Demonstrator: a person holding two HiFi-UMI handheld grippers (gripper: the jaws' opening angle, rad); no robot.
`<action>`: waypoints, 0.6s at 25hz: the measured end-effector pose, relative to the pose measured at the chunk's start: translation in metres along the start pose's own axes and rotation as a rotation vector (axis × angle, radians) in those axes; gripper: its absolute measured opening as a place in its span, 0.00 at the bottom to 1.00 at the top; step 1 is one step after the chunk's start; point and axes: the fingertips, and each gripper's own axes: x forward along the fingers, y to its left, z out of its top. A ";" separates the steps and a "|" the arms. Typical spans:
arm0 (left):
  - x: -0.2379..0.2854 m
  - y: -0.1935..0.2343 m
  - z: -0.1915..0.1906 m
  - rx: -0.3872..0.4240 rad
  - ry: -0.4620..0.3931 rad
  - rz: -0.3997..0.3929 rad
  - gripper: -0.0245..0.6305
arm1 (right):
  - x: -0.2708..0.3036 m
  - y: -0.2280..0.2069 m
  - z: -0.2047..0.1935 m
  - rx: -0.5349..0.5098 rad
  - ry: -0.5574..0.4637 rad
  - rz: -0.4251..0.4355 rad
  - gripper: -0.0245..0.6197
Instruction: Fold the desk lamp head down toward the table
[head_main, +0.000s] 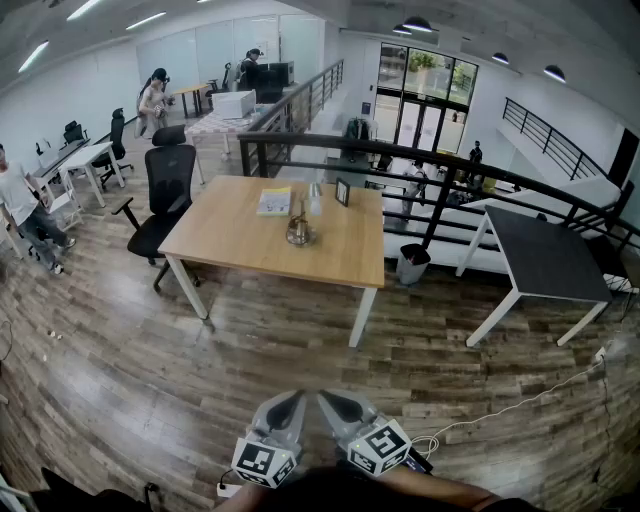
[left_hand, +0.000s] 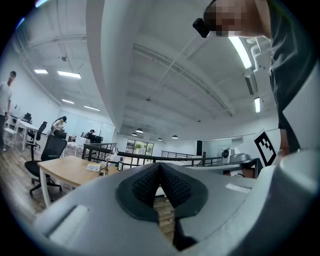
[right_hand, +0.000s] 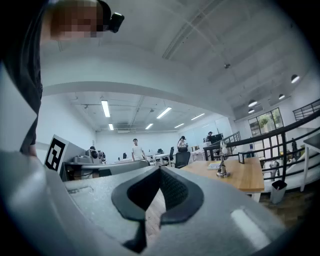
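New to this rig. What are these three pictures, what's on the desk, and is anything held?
No robot: a person holds a two-jaw tool in each hand. The head view looks down from their head camera, showing the left tool and right tool low in the picture. The other two views ride on each tool, looking along its jaws. Both tools are shut and empty. Far ahead on the wooden desk are the desk lamp and a booklet; nothing is touched.

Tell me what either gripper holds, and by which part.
Nothing: the left gripper and right gripper are both shut and empty, far from the desk lamp.
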 end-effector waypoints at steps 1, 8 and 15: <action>0.001 0.001 -0.001 -0.002 0.001 0.000 0.04 | 0.001 -0.001 -0.001 0.002 0.000 -0.001 0.04; 0.015 0.004 -0.004 -0.004 0.002 0.003 0.04 | 0.003 -0.016 -0.002 0.012 0.000 0.004 0.04; 0.056 0.006 -0.003 0.001 -0.004 0.003 0.04 | 0.007 -0.056 0.012 0.018 -0.042 0.011 0.04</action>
